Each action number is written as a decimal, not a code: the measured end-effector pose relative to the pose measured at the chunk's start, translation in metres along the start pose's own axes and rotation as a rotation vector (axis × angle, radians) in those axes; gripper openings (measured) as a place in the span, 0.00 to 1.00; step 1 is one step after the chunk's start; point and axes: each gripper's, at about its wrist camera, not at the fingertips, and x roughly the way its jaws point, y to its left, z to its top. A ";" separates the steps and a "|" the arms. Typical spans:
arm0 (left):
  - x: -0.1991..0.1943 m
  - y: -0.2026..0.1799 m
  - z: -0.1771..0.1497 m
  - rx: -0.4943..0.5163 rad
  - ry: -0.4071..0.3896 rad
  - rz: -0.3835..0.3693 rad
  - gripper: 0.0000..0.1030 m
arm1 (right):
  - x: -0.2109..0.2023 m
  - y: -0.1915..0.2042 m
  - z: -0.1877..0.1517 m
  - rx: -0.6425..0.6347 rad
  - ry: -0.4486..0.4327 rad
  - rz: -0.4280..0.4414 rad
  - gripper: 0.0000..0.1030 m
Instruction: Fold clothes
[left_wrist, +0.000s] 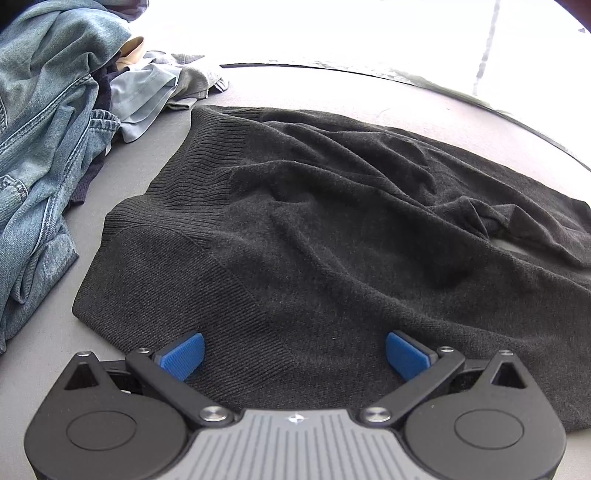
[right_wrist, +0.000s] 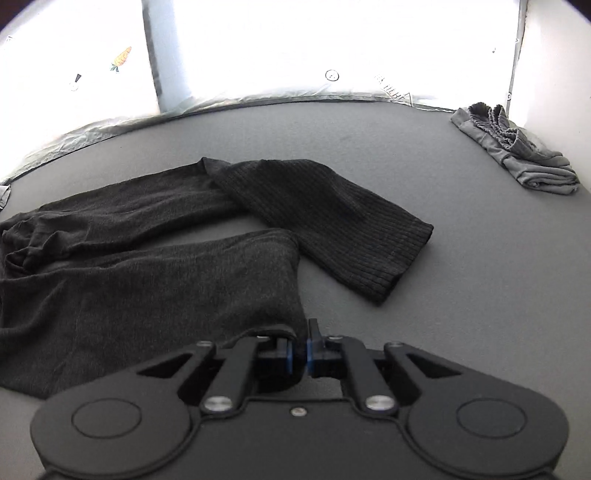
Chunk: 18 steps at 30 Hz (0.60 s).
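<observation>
A dark charcoal knit sweater (left_wrist: 332, 229) lies rumpled on the grey table (left_wrist: 155, 155). My left gripper (left_wrist: 294, 354) is open, its blue pads spread wide just above the sweater's near edge, holding nothing. In the right wrist view the sweater (right_wrist: 147, 280) spreads to the left, with one ribbed sleeve (right_wrist: 332, 225) lying bent across the table. My right gripper (right_wrist: 299, 356) is shut on the sweater's near corner, the fabric pinched between the blue pads.
A pile of denim and pale blue clothes (left_wrist: 48, 129) sits at the left of the table. A folded grey garment (right_wrist: 517, 155) lies at the far right corner. The table's far edge (right_wrist: 295, 101) meets a bright white backdrop.
</observation>
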 end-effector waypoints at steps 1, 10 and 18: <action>0.000 0.000 -0.001 0.003 -0.005 -0.002 1.00 | -0.011 0.001 0.006 -0.045 -0.054 -0.063 0.03; 0.000 0.000 -0.001 -0.001 -0.013 0.001 1.00 | -0.077 0.076 0.007 -0.703 -0.447 -0.251 0.05; -0.001 -0.001 -0.003 -0.004 -0.022 0.004 1.00 | -0.026 0.061 -0.014 -0.464 0.060 0.040 0.37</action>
